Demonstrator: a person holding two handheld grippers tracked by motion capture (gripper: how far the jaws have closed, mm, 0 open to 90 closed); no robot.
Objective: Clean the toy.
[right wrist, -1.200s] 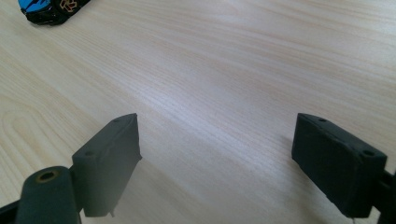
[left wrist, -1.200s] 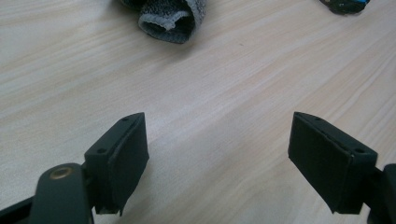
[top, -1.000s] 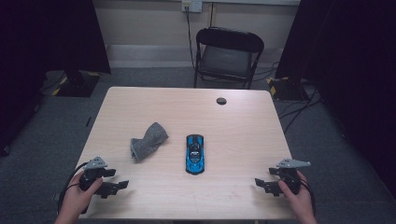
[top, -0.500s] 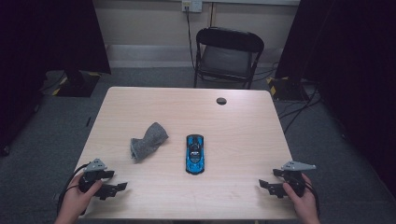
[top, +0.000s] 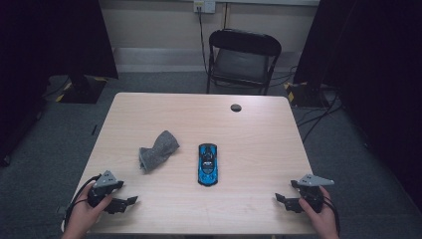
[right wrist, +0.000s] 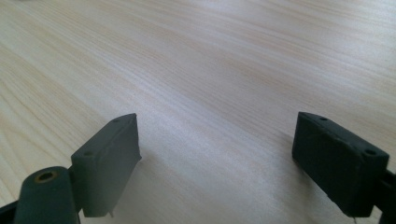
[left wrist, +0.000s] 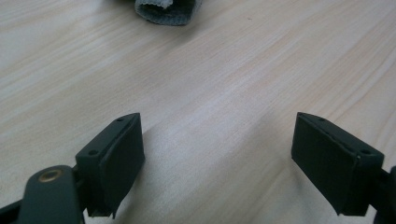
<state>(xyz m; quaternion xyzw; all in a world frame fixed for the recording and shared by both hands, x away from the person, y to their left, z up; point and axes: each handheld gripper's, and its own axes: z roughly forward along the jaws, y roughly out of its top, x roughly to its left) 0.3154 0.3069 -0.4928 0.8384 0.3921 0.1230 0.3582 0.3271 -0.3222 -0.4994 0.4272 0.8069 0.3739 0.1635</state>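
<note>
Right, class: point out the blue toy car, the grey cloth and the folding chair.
blue toy car (top: 207,164), high view, on its roof.
grey cloth (top: 158,149), high view, on the middle of the bundle.
folding chair (top: 242,62), high view, on the seat.

One toy car (top: 207,164); one grey cloth (top: 158,150); one chair (top: 242,59)

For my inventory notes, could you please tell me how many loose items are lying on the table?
2: a grey sock left of centre, and a blue toy car near the middle of the table.
</note>
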